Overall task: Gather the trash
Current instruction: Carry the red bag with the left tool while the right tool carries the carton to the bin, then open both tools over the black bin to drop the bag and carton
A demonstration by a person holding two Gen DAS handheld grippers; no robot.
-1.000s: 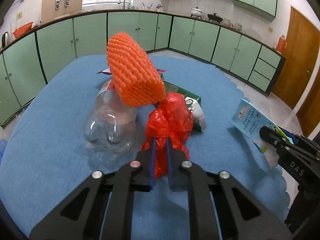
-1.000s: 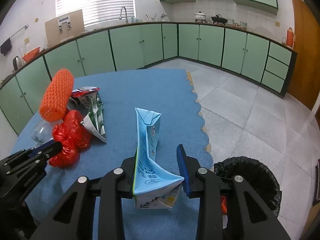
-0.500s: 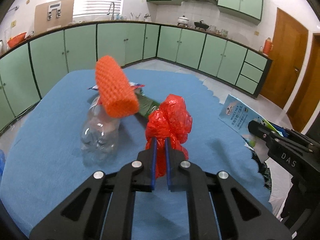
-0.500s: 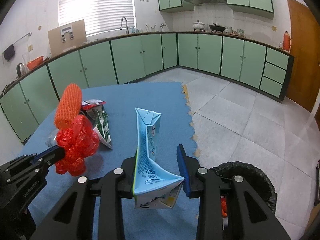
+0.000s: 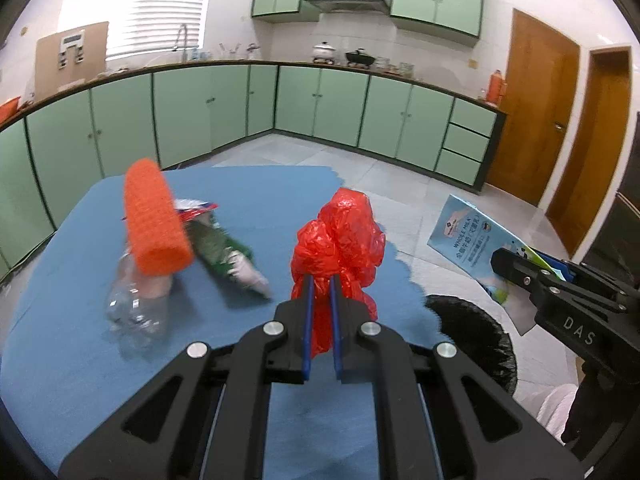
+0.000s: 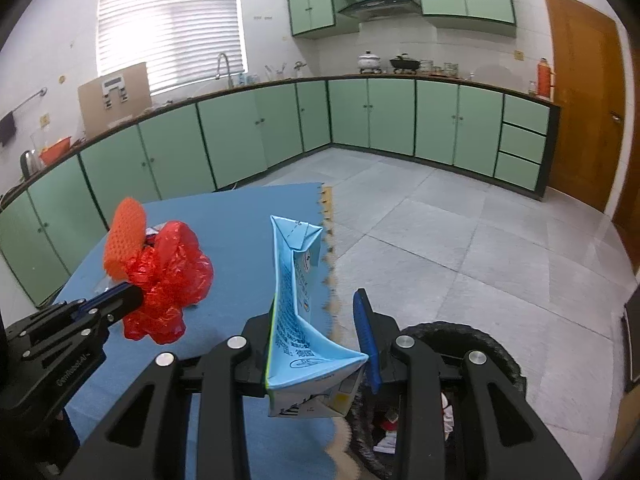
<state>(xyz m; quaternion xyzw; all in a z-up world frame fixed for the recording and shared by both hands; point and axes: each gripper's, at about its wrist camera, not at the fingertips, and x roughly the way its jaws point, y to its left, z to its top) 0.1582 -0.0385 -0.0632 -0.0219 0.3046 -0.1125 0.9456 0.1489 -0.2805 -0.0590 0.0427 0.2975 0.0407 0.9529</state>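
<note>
My left gripper (image 5: 320, 280) is shut on a crumpled red plastic bag (image 5: 340, 236) and holds it up over the blue table (image 5: 72, 380); the bag also shows in the right wrist view (image 6: 164, 284). My right gripper (image 6: 320, 316) is shut on a flattened light-blue milk carton (image 6: 296, 300), also seen at the right of the left wrist view (image 5: 468, 236). A black-lined trash bin (image 6: 472, 344) stands on the floor below the table's right edge, with some trash inside.
On the table lie an orange foam net (image 5: 154, 220), a clear plastic bottle (image 5: 136, 308) under it and a green-and-white wrapper (image 5: 228, 256). Green kitchen cabinets (image 5: 320, 108) ring the room. Brown doors (image 5: 536, 108) are at the right.
My left gripper has lifted the red bag off the table and moved it right, toward the bin. My right gripper, still holding the carton, has risen a little over the bin.
</note>
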